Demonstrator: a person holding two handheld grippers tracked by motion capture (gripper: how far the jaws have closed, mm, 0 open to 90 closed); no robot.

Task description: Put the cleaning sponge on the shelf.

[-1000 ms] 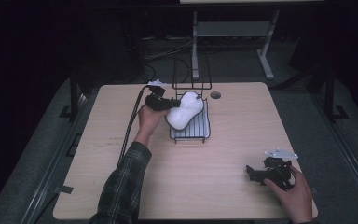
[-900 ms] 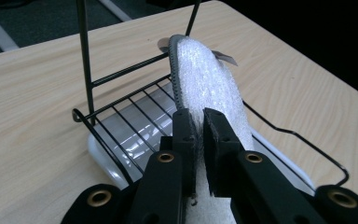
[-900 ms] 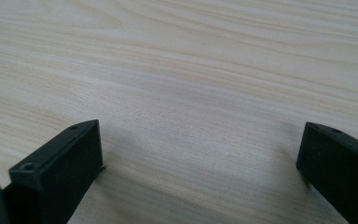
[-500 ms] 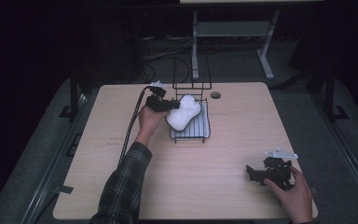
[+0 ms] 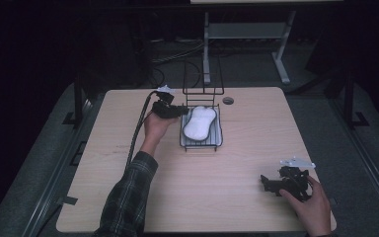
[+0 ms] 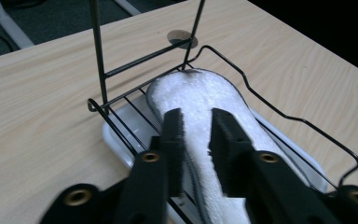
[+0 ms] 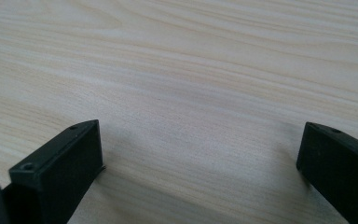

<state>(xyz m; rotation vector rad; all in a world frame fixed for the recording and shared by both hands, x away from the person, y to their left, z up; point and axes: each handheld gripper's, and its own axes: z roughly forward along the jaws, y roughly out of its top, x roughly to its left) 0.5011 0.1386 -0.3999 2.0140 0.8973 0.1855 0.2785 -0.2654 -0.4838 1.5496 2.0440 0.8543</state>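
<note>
A white insole lies in the wire rack; left gripper at its 9 o'clock, jaws narrowly apart, empty; right gripper spread wide over the table.

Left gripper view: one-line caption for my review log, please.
Left claw poised with jaws slightly apart over a white insole lying in a black wire rack on the wooden table.

A pale wooden desk is lying before you, its round grommet hole sitting near the far edge. Beyond it, a grey metal stand is rising from the dark floor, with loose cables trailing beside it. Black frame posts are flanking the desk.
</note>
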